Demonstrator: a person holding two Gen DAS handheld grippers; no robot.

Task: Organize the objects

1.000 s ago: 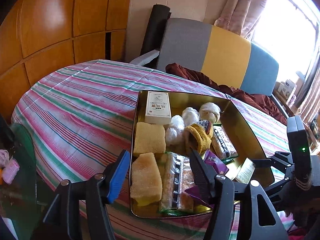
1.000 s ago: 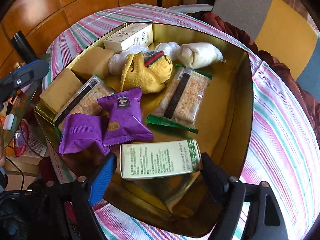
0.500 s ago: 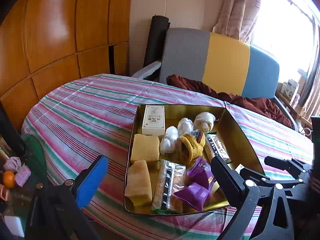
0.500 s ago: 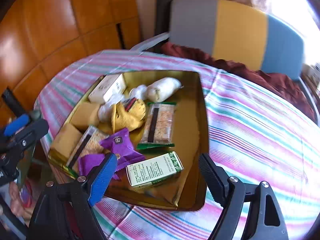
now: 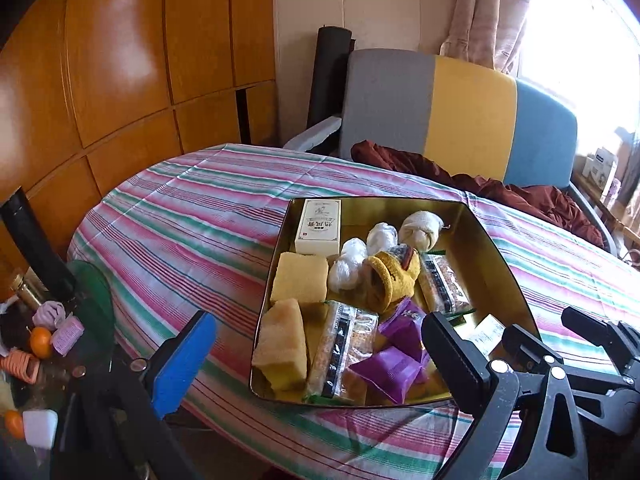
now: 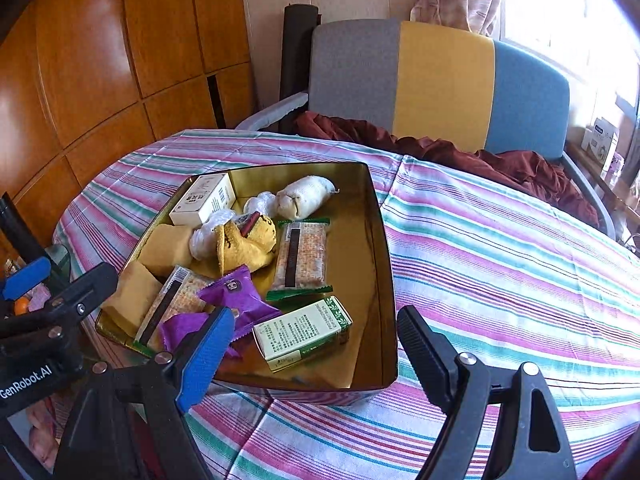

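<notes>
Left wrist view shows the gold tin (image 5: 496, 256) sitting on the striped table (image 5: 192, 232), and every loose item in sight lies inside it: a white box (image 5: 319, 227) at the far corner, two yellow sponge blocks (image 5: 299, 277) along the near-left wall, wrapped white bundles (image 5: 352, 260), a yellow sock (image 5: 394, 278), cracker packs (image 5: 344, 348) and purple packets (image 5: 394, 366). From the right wrist view a green-and-white box (image 6: 302, 332) lies near the tin's front wall, beside the purple packets.

Both tools are empty. The left hand-held gripper (image 5: 320, 356) has its jaws spread wide with nothing between them, poised above the tin's near edge. The right hand-held gripper (image 6: 316, 352) also stands open, holding nothing, above the tin's front wall and clear of the green-and-white box.

Judging by this, the gathering looks essentially finished: no stray item remains on the cloth around the tin. What might be left is only tidying the jumble inside, since the sock and packets overlap, or fitting a lid, though no lid is visible.
</notes>
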